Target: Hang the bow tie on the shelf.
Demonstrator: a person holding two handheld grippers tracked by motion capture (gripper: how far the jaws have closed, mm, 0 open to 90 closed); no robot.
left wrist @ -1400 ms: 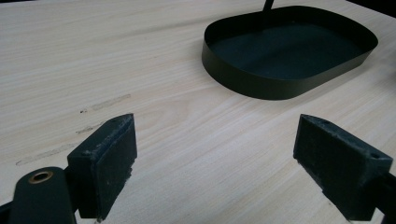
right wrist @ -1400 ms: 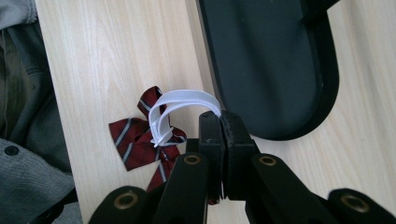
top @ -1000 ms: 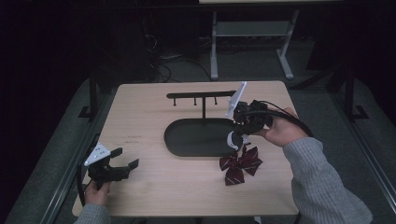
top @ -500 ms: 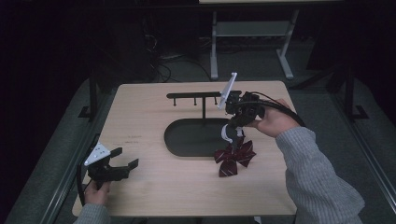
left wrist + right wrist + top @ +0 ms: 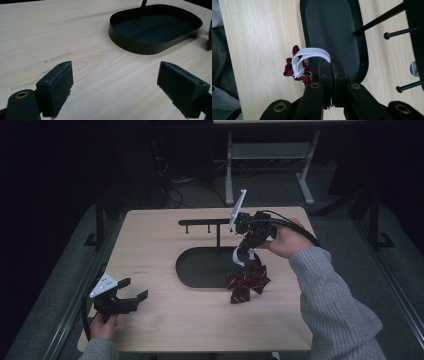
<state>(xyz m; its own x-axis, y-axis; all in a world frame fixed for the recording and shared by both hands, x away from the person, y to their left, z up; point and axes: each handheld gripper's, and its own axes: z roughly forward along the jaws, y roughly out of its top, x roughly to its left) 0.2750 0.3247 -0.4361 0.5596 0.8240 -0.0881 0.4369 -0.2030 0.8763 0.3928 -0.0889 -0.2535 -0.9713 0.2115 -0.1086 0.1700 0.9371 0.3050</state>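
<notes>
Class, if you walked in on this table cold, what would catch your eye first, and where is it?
The right gripper, above the table's right half, is shut on a white band, with a dark red bow hanging from it beside the black tray. At the near left corner, the left gripper rests open.

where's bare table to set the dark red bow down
Bare wood lies between the open left gripper and the black oval tray, and along the wooden table behind the hook rail. Crowded: tray's right end, where the right gripper holds the dark red bow's white strap.
</notes>
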